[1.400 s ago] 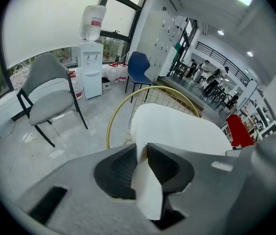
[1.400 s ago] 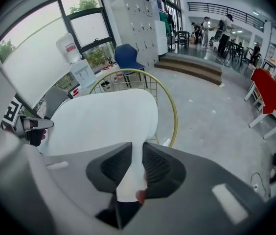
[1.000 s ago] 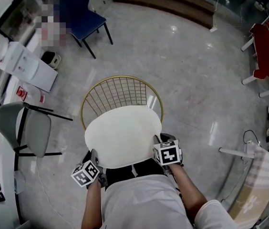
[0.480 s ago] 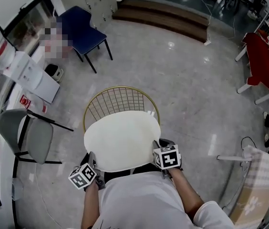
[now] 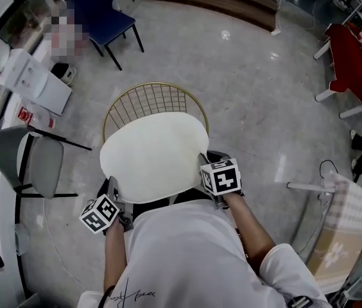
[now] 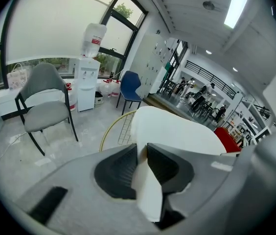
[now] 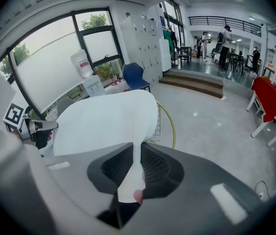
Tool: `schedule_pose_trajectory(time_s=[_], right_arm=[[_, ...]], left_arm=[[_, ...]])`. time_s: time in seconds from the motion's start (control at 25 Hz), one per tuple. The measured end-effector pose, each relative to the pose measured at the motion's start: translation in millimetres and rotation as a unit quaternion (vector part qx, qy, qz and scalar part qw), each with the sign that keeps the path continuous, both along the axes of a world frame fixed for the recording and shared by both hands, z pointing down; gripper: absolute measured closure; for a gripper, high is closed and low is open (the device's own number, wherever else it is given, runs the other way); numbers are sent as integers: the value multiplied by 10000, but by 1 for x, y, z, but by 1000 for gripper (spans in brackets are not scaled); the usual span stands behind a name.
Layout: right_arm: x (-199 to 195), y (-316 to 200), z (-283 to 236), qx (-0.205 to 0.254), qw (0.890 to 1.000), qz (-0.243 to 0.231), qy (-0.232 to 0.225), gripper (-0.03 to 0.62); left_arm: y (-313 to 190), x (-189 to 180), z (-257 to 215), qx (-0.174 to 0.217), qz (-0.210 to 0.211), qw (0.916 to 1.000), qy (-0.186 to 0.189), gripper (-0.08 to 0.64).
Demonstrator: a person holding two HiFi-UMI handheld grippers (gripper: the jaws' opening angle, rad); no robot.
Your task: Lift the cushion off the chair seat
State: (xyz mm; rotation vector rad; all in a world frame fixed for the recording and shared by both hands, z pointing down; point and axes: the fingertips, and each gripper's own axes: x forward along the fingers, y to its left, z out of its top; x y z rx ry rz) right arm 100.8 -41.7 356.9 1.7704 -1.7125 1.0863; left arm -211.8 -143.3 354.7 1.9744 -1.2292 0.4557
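Both grippers clamped on the cushion point(image 5: 154, 159) - left gripper point(image 6: 142, 168) pinches its near-left edge, right gripper point(image 7: 135, 168) its near-right edge, each with jaws narrow and the cream fabric squeezed between the pads. Cushion spans between them above the gold wire chair point(image 5: 152, 104), with the far edge towards the backrest. Can't tell from the head view whether it's fully clear of the seat. Grey chair point(image 5: 36, 165) to the left, blue chair point(image 5: 101, 15) further back - both well apart from the cushion, on the tiled floor point(image 5: 264, 108).
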Motion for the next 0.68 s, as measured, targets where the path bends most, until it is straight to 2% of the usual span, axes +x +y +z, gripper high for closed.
schedule_pose_trajectory(time_s=[0.68], right_arm=[[15,-9,-8,-45,9995,-135,-271,537]], left_arm=[[-7,19,-15,52,89,9999,101,495]])
